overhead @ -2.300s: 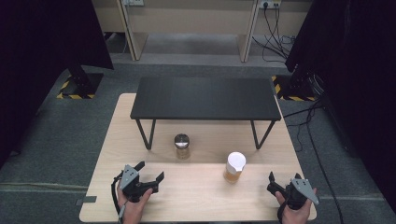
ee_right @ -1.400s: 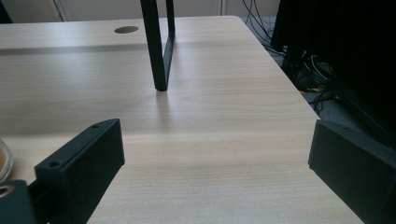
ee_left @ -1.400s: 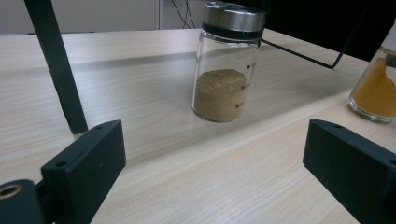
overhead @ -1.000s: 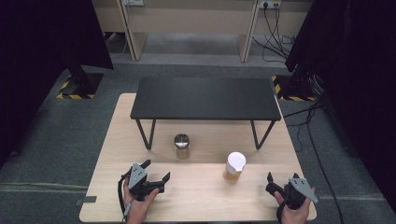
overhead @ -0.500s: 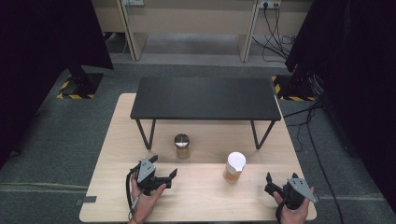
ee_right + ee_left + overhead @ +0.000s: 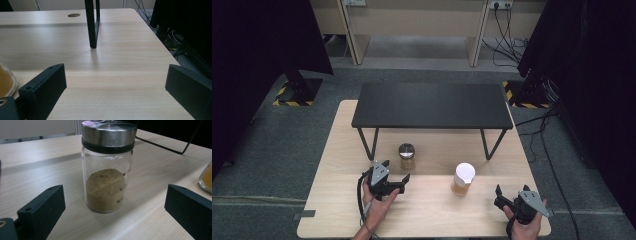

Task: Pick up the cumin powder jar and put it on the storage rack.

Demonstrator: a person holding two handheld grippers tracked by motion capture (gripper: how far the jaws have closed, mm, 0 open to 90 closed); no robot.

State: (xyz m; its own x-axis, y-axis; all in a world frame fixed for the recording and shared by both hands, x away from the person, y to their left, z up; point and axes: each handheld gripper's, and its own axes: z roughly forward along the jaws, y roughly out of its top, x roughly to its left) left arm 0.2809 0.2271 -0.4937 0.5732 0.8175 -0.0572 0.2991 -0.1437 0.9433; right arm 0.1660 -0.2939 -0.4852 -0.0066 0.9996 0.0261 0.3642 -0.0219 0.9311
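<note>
A small glass jar (image 6: 406, 156) with a steel lid, half full of brown powder, stands on the wooden table (image 6: 337, 150) in front of the black shelf. My left gripper (image 6: 401, 181) sits just short of it, open, jaws aimed at it. In the left gripper view the jar (image 6: 107, 170) stands upright between and beyond the spread jaws, untouched. A white-lidded jar (image 6: 463, 178) of orange-brown contents stands to the right. My right gripper (image 6: 502, 197) rests open near the front right corner, and the right gripper view catches that jar's edge (image 6: 6, 80) at its left.
A low black shelf (image 6: 432, 105) on thin metal legs spans the back of the table; one leg (image 6: 92, 23) stands ahead of the right gripper. The table's right edge and cables on the floor (image 6: 172, 45) lie close by.
My left gripper has moved forward and to the right toward the steel-lidded jar. The right gripper has barely shifted.
</note>
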